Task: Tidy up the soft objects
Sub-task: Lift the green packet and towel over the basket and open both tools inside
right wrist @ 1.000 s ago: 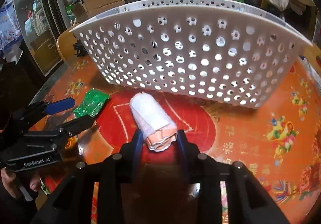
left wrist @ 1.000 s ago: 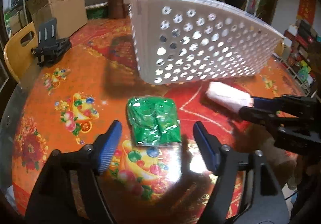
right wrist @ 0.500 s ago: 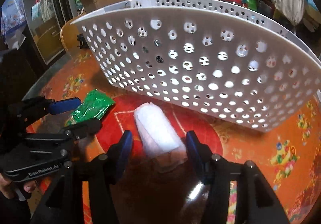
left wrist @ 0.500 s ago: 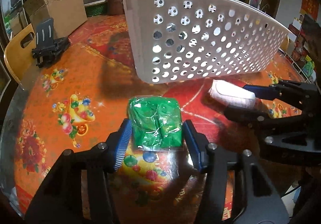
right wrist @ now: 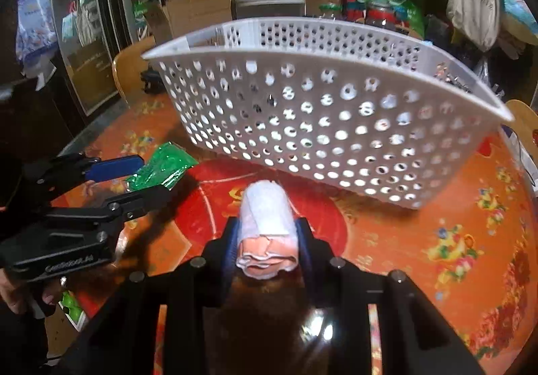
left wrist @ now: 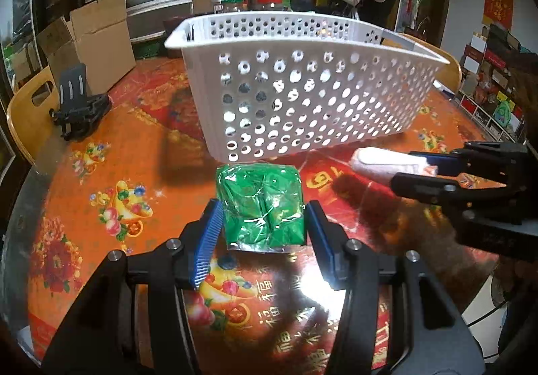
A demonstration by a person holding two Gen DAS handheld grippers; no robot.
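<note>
A green plastic-wrapped soft packet [left wrist: 262, 203] is held between the blue pads of my left gripper [left wrist: 264, 227], lifted above the orange table; it also shows in the right wrist view [right wrist: 158, 168]. My right gripper [right wrist: 267, 233] is shut on a white and pink rolled cloth [right wrist: 265, 223], also raised; the roll shows in the left wrist view [left wrist: 386, 166]. A white perforated basket [left wrist: 302, 99] stands just beyond both, its rim below my view; it fills the right wrist view [right wrist: 336, 126].
A black phone stand [left wrist: 79, 106] sits at the table's left edge by a wooden chair [left wrist: 27, 112]. Cardboard boxes [left wrist: 90, 42], drawers and bags crowd the back. A shelf of goods [left wrist: 491, 96] stands at the right.
Both grippers have closed on their objects and risen; the basket's open top now shows. The right gripper, open half a second ago, is shut on the roll again.
</note>
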